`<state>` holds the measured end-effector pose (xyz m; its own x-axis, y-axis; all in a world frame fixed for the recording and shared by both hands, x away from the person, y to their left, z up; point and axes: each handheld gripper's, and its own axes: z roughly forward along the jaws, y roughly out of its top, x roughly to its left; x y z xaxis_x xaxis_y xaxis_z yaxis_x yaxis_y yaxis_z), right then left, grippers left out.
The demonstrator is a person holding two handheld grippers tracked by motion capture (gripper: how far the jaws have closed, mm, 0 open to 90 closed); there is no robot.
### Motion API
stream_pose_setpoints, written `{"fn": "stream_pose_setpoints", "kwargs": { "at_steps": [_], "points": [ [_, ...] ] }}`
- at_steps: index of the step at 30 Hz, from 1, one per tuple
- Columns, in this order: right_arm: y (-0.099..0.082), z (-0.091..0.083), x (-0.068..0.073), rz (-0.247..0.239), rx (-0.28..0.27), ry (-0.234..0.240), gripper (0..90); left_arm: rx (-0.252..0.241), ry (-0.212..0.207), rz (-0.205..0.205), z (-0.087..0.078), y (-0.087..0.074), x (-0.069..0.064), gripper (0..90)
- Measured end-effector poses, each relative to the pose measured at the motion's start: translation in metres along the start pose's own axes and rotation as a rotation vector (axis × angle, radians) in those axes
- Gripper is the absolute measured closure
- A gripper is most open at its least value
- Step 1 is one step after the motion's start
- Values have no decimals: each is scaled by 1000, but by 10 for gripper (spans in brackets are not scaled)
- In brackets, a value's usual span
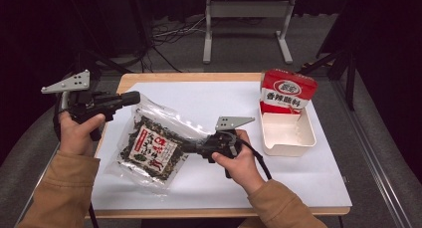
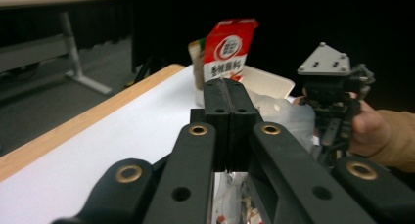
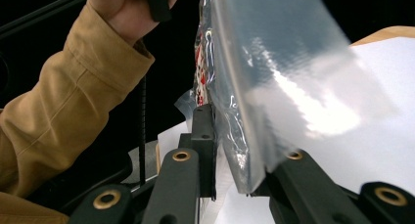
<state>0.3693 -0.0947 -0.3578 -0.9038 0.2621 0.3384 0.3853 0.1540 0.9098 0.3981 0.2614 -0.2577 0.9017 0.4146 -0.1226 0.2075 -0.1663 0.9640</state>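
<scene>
Right gripper (image 1: 191,147) clamped on the edge of the clear plastic bag (image 1: 149,143), jaws pinching the film near the bag's right side. From the right gripper view, plastic (image 3: 274,77) rising straight up between the jaws, tall and shiny, blocking most of what's ahead. Bag stuffed with dark dried stuff, red and white label on the front, hanging off the tips and spreading away from them toward the other hand, lower part apparently resting on the white sheet (image 1: 214,103) covering the table (image 1: 149,78).

Left gripper (image 1: 130,98) closed up, nothing in it. From the left gripper view, pads (image 2: 227,111) pressed flat together, no gap, no plastic caught. Held above the bag's upper left corner, tips pointing across toward the right gripper, close to the film but can't tell if touching.

Beyond the left gripper's tips, farther along the table: red carton (image 2: 229,48) with white print, standing upright at the back end of the white tray (image 1: 286,131). Same carton (image 1: 287,91) well off behind the right gripper in the high view, tray just past that hand's knuckles. Right gripper (image 2: 333,101) also visible from the left one, off to its right, grey plate on top, fingers wrapped around the handle.

Tan sleeves on both arms, left sleeve (image 3: 63,101) sitting beyond the right gripper, off to its left.
</scene>
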Motion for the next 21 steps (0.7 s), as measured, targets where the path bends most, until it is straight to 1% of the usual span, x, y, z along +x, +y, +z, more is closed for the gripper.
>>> {"fn": "stream_pose_setpoints", "kwargs": {
  "at_steps": [1, 3, 4, 5, 7, 8, 10, 13, 14, 15, 16, 18, 19, 21],
  "points": [
    [3, -4, 0, -3, 1, -7, 779, 3, 6, -3, 1, -1, -2, 763],
    [9, -15, 0, -19, -1, -31, 779, 5, -3, -5, 4, -5, -5, 695],
    [14, -23, -1, -27, 2, -50, 780, 3, 2, 3, 4, -7, -6, 634],
    [17, -30, -1, -35, 5, -64, 780, 2, 3, 0, 5, -8, -8, 590],
    [22, -39, 0, -51, 18, -90, 780, 1, 7, 1, 5, -12, -10, 569],
    [26, -46, 2, -68, 29, -107, 780, 1, 16, 2, 5, -13, -11, 543],
    [32, -56, 4, -84, 45, -129, 780, -9, 20, 4, 7, -17, -11, 478],
    [40, -73, 7, -109, 69, -163, 780, -1, 28, 8, 8, -24, -11, 457],
    [40, -73, 7, -109, 69, -163, 780, -1, 28, 8, 8, -24, -11, 452],
    [43, -79, 8, -120, 78, -180, 780, 2, 30, 12, 9, -26, -11, 452],
    [48, -90, 9, -126, 96, -203, 780, 4, 31, 9, 9, -29, -12, 436],
    [49, -94, 9, -129, 102, -209, 780, 10, 42, 10, 11, -32, -13, 428],
    [52, -102, 10, -140, 116, -230, 780, 12, 43, 11, 12, -34, -13, 419],
    [55, -111, 11, -149, 126, -249, 780, 30, 57, 17, 14, -38, -15, 405]
  ]
}}
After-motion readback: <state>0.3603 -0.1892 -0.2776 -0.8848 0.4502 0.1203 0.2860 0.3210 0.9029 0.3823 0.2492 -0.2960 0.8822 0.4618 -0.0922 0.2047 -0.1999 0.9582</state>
